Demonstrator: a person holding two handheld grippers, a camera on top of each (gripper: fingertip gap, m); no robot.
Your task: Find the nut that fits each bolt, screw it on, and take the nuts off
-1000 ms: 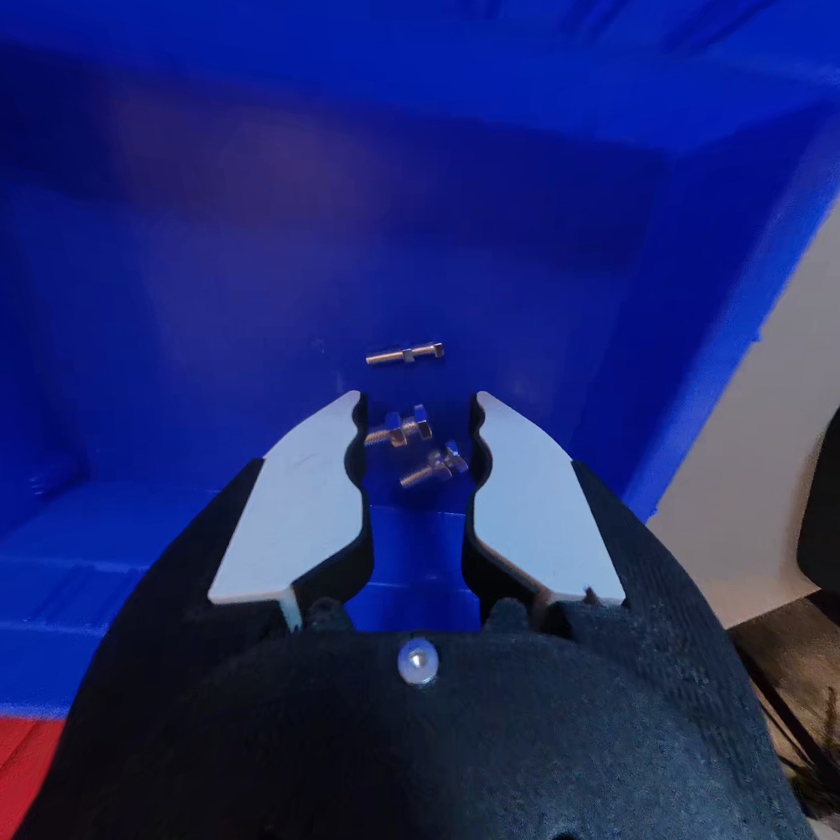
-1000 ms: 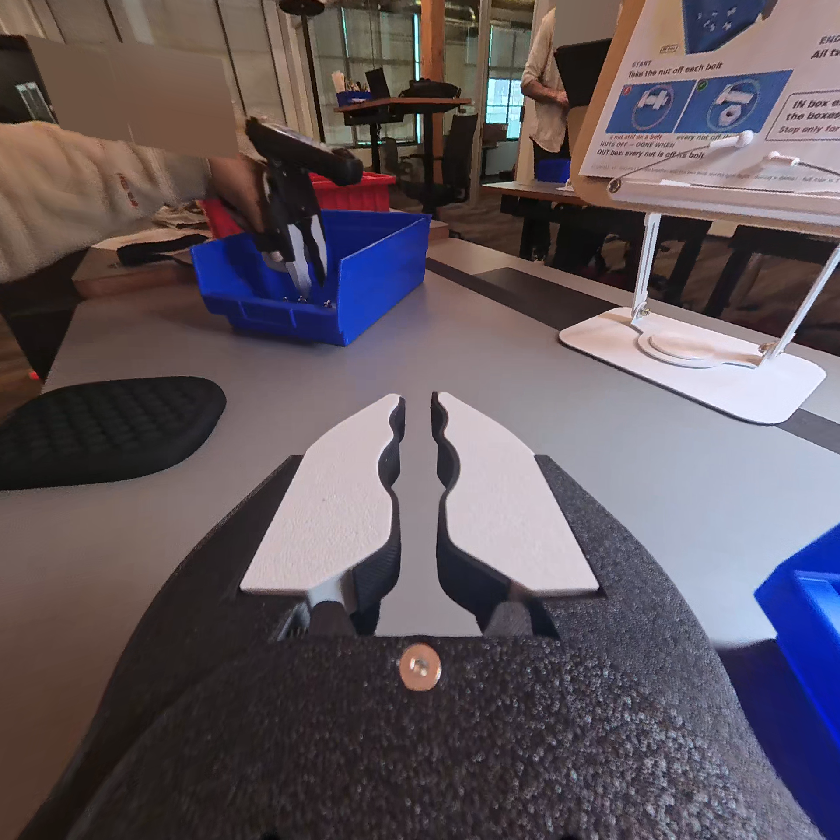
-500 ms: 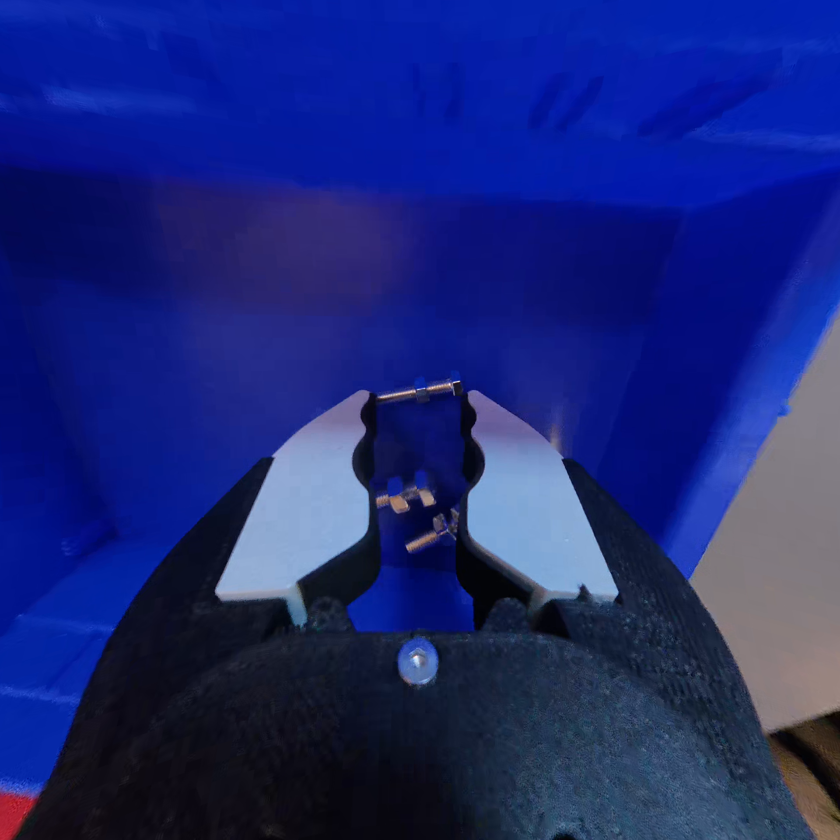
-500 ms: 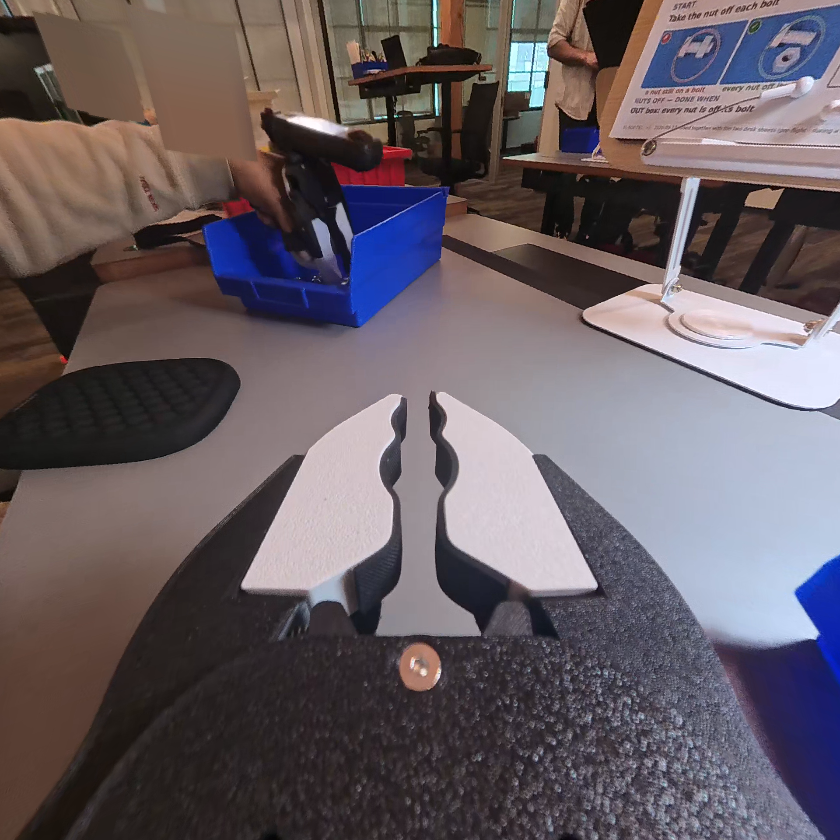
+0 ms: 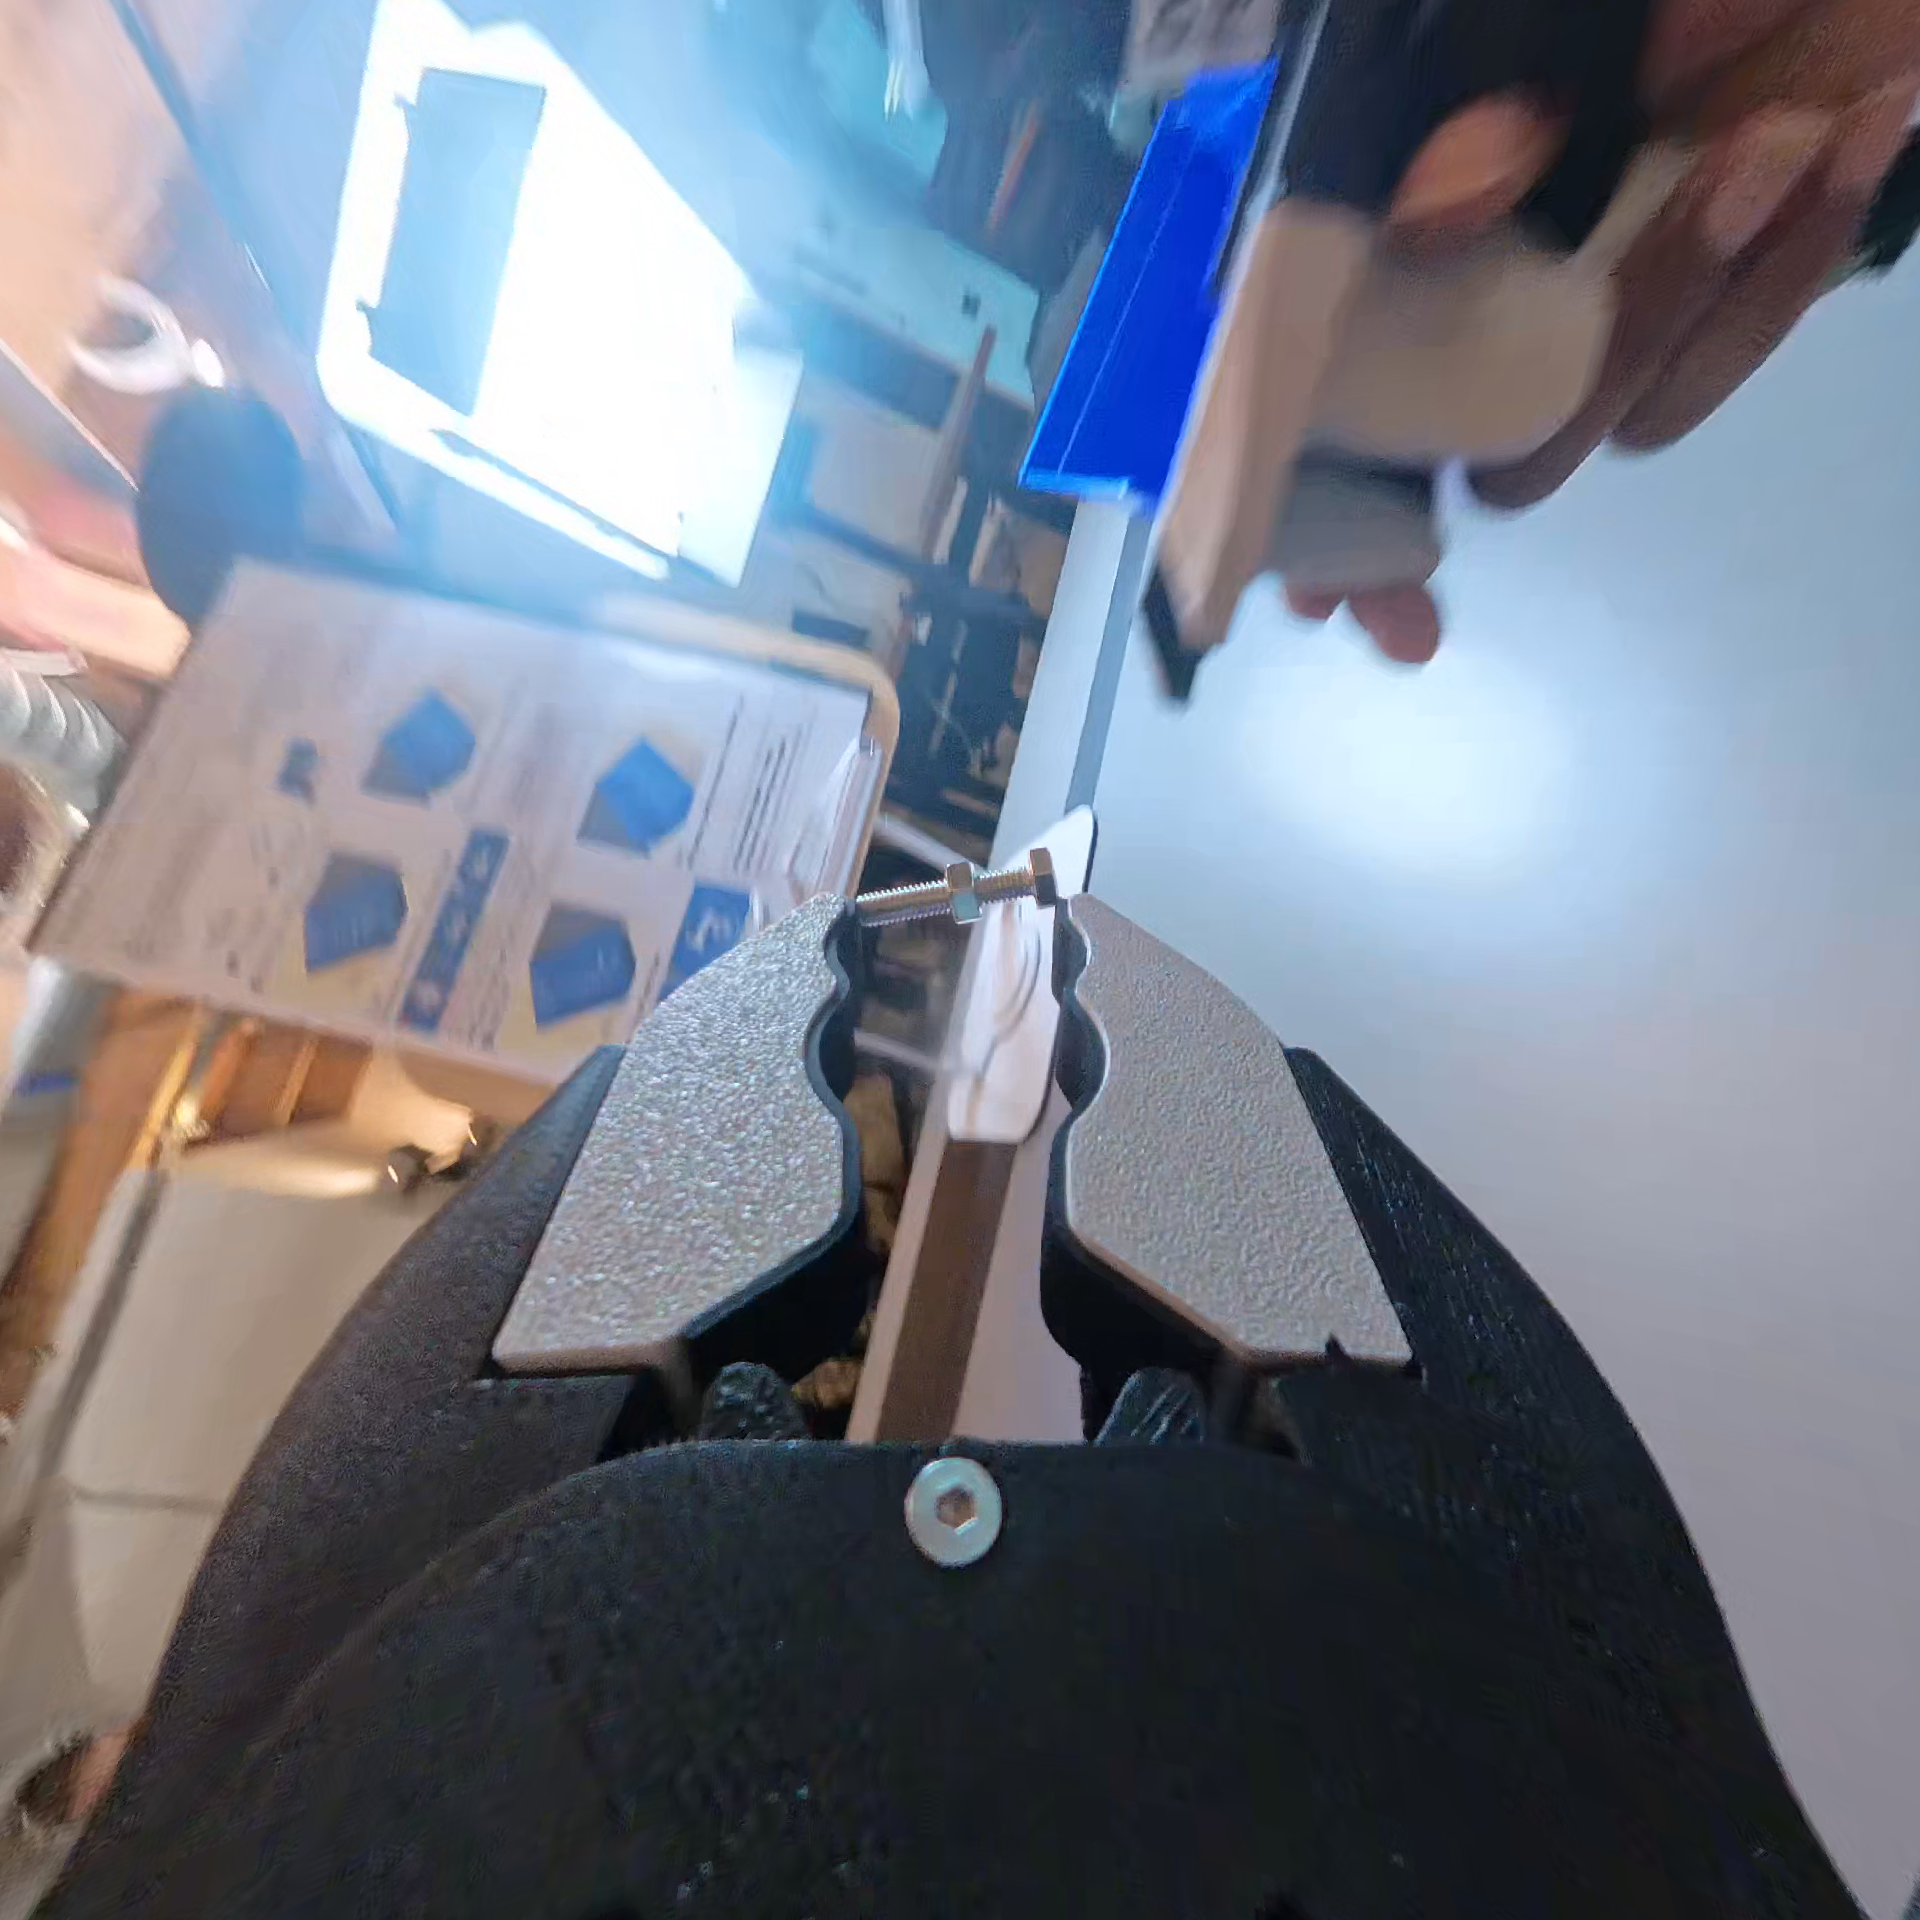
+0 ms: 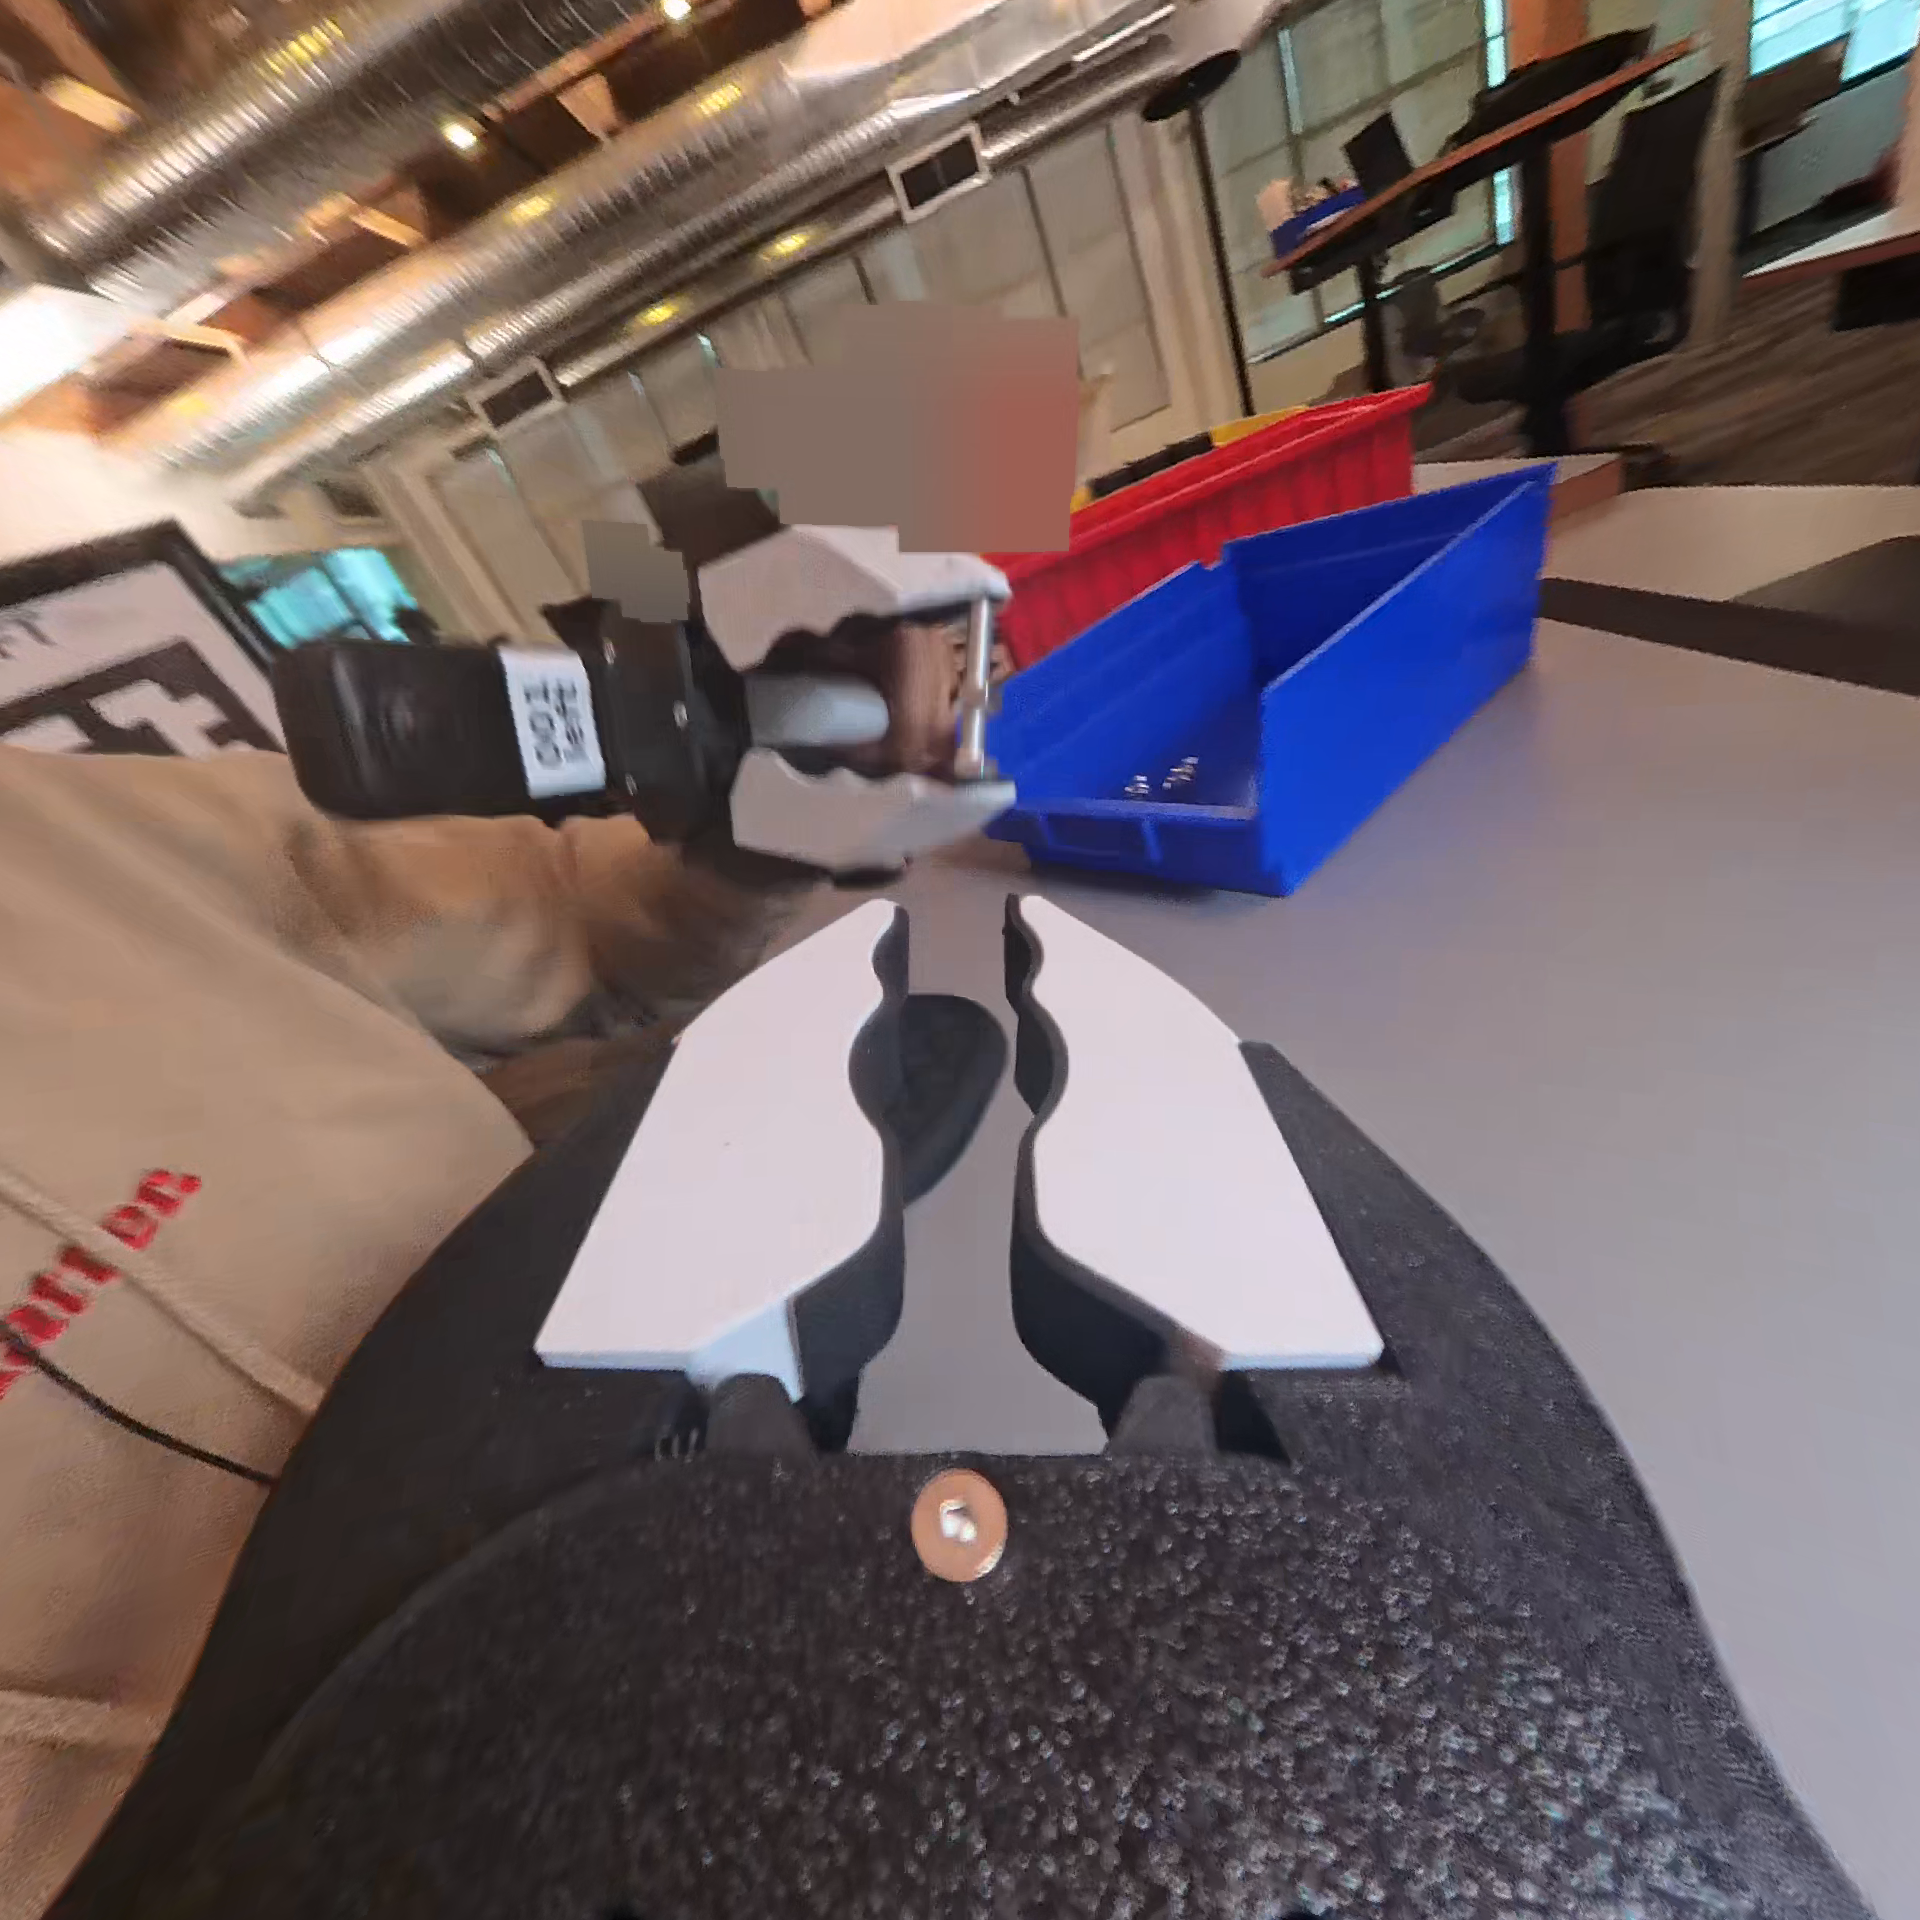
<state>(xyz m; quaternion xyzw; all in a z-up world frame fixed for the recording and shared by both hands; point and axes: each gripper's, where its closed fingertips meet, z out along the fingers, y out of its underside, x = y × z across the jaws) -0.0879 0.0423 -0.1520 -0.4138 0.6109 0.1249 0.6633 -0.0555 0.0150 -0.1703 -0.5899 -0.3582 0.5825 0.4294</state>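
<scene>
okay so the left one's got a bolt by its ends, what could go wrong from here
1. The bolt is pinched only end to end at the very tips of the left gripper, so it may pop out when the nut is twisted.
2. The right gripper is only slightly open, possibly too narrow to fit over the nut.

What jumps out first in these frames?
The left gripper pinches a small bolt lengthwise between its fingertips, a nut threaded midway along it. The right gripper hangs empty, slightly open, over the grey table. Behind it sits a blue bin holding more bolts.
</scene>
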